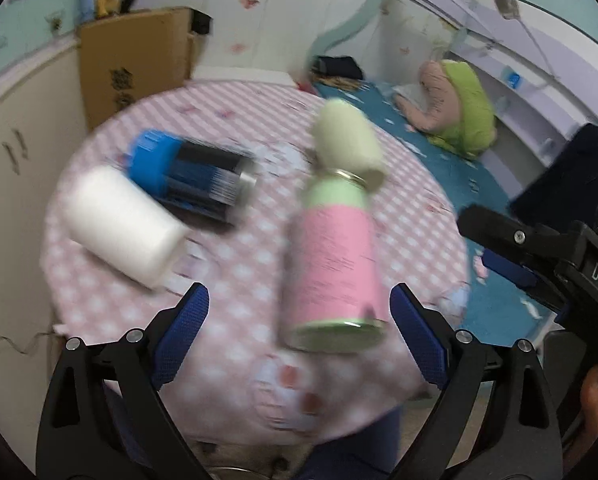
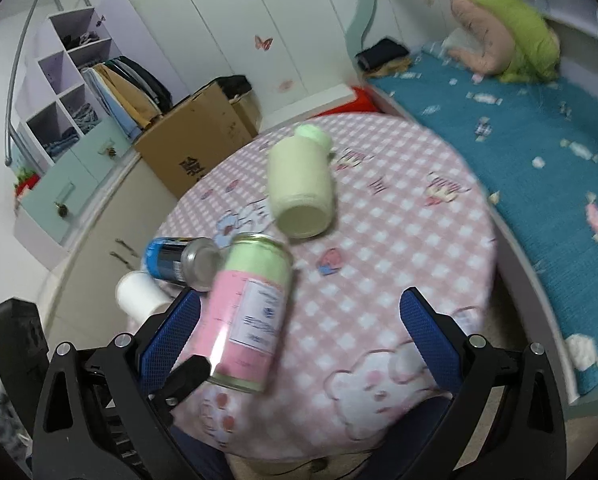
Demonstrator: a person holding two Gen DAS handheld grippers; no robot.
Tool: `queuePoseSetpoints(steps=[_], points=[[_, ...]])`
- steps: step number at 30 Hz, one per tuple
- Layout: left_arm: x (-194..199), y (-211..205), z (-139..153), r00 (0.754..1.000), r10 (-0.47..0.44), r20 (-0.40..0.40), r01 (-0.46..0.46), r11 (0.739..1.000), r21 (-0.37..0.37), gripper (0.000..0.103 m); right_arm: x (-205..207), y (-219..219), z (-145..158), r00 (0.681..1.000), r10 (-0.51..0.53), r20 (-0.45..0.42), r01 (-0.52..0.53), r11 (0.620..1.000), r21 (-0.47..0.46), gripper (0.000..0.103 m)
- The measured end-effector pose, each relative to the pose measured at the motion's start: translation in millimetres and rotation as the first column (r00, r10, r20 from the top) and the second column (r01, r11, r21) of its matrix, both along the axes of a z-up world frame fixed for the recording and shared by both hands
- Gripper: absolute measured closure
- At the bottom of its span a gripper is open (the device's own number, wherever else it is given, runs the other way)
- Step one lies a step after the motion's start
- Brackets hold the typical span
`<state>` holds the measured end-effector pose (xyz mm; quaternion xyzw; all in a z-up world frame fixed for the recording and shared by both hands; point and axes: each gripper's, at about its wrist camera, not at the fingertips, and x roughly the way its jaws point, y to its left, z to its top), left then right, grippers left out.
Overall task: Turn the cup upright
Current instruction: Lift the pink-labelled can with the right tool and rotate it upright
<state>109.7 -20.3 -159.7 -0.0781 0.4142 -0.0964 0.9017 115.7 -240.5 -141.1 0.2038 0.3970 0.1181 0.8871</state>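
Several cups lie on their sides on a round table with a pink checked cloth [image 1: 239, 312]. A pink and green cup [image 1: 333, 264] lies nearest, its base toward me; it also shows in the right wrist view [image 2: 247, 316]. A pale cream-green cup [image 1: 347, 140] lies behind it [image 2: 301, 188]. A blue and black cup [image 1: 191, 178] and a white cup [image 1: 123, 224] lie at the left. My left gripper [image 1: 299, 320] is open, its fingers either side of the pink cup's base, not touching. My right gripper [image 2: 299, 332] is open above the table's near edge; it also shows at the right of the left wrist view [image 1: 511, 248].
A cardboard box [image 2: 195, 148] and a cream cabinet [image 1: 23, 168] stand left of the table. A bed with a blue cover [image 2: 539, 152] and a green and pink plush [image 2: 507, 40] lies to the right. White wardrobe doors [image 2: 235, 28] stand behind.
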Motion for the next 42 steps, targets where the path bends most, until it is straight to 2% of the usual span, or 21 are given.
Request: queuePoseSetpoints(steps=[3, 6, 11, 16, 18, 19, 20, 22, 26, 30, 36, 39, 42], points=[[5, 29, 4, 0.996, 0.088, 0.034, -0.088, 0.996, -0.001, 0.010, 15, 16, -10, 0.998, 0.027, -0.049, -0.026, 1.000, 0.015, 0.007], [16, 45, 3, 0.992, 0.127, 0.023, -0.127, 0.992, 0.014, 0.010, 34, 34, -26, 0.992, 0.065, -0.108, -0.060, 0.997, 0.049, 0.007], [29, 68, -4, 0.991, 0.134, -0.007, -0.134, 0.991, -0.006, 0.010, 63, 52, -50, 0.975, 0.086, -0.204, -0.071, 0.995, 0.076, 0.007], [38, 74, -14, 0.993, 0.117, -0.020, -0.117, 0.993, -0.013, 0.010, 82, 58, -62, 0.968, 0.094, -0.235, -0.085, 0.995, 0.049, 0.007], [38, 75, -14, 0.994, 0.109, -0.011, -0.109, 0.994, -0.007, 0.010, 82, 64, -58, 0.974, 0.098, -0.205, -0.101, 0.995, -0.006, 0.008], [38, 73, -13, 0.995, 0.101, -0.006, -0.101, 0.995, -0.002, 0.010, 82, 66, -57, 0.976, 0.103, -0.194, -0.109, 0.994, -0.021, 0.012], [38, 72, -12, 0.996, 0.094, -0.004, -0.094, 0.996, -0.002, 0.010, 81, 68, -55, 0.977, 0.113, -0.183, -0.119, 0.993, -0.025, 0.022], [38, 72, -13, 0.996, 0.084, -0.004, -0.084, 0.996, -0.011, 0.010, 79, 72, -54, 0.978, 0.119, -0.171, -0.130, 0.990, -0.055, 0.033], [36, 72, -13, 0.996, 0.085, -0.008, -0.085, 0.996, -0.023, 0.010, 75, 77, -52, 0.978, 0.137, -0.158, -0.151, 0.985, -0.080, 0.033], [35, 72, -10, 0.996, 0.085, -0.010, -0.086, 0.996, -0.037, 0.010, 66, 78, -37, 0.985, 0.151, -0.087, -0.158, 0.984, -0.082, 0.034], [31, 68, -4, 0.996, 0.089, 0.007, -0.089, 0.995, -0.033, 0.010, 60, 89, -3, 0.987, 0.142, 0.082, -0.118, 0.963, -0.242, 0.034], [31, 68, -2, 0.995, 0.096, 0.008, -0.096, 0.995, -0.032, 0.010, 58, 97, 0, 0.980, 0.153, 0.125, -0.108, 0.944, -0.312, 0.034], [29, 72, 1, 0.993, 0.115, 0.020, -0.114, 0.993, -0.033, 0.010, 54, 102, -3, 0.976, 0.161, 0.147, -0.104, 0.936, -0.337, 0.034]])
